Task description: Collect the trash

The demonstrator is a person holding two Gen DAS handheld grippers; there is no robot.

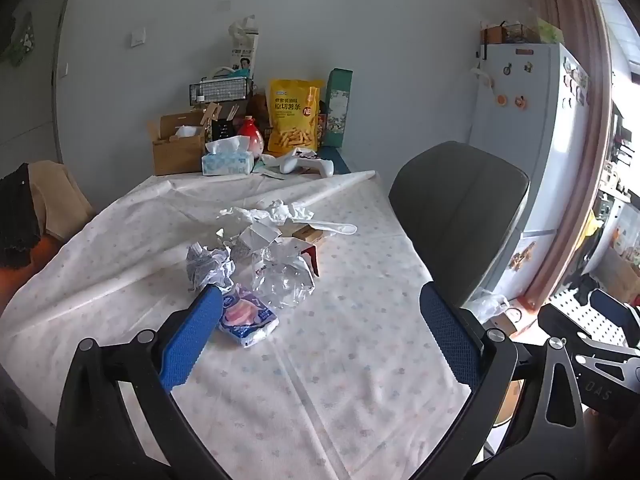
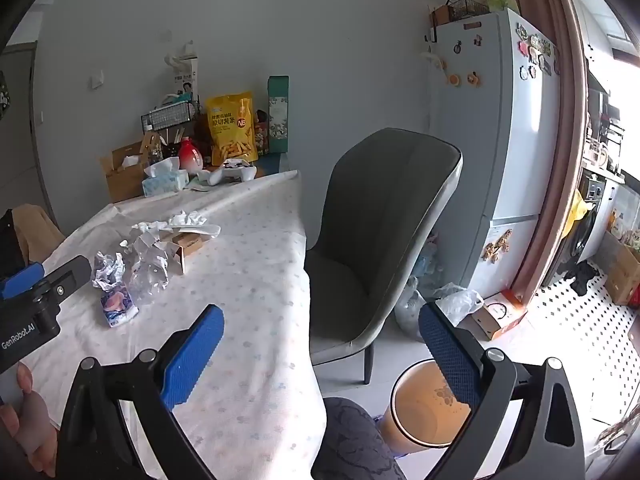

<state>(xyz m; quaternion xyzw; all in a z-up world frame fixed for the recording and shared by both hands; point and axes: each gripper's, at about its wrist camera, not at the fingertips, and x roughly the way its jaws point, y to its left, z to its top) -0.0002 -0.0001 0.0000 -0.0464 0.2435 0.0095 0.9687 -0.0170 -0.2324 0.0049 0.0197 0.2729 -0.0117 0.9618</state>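
A heap of trash lies mid-table on the flowered tablecloth (image 1: 360, 360). It holds a crumpled foil wrapper (image 1: 210, 266), clear plastic film (image 1: 286, 280), a blue and pink snack packet (image 1: 248, 316), white tissue (image 1: 280, 210), a white plastic spoon (image 1: 332, 227) and small torn boxes (image 1: 260, 236). My left gripper (image 1: 320, 300) hovers open just short of the heap, its left fingertip beside the snack packet. My right gripper (image 2: 322, 316) is open too, over the table's right edge, with nothing between its fingers. A round bin with an orange liner (image 2: 424, 408) stands on the floor below it.
A grey chair (image 2: 384, 216) stands at the table's right side, a fridge (image 2: 496, 140) behind it. At the table's back are a tissue box (image 1: 228, 162), a yellow snack bag (image 1: 294, 114), a game controller (image 1: 306, 162) and a cardboard box (image 1: 176, 148). Bags and a box lie by the fridge.
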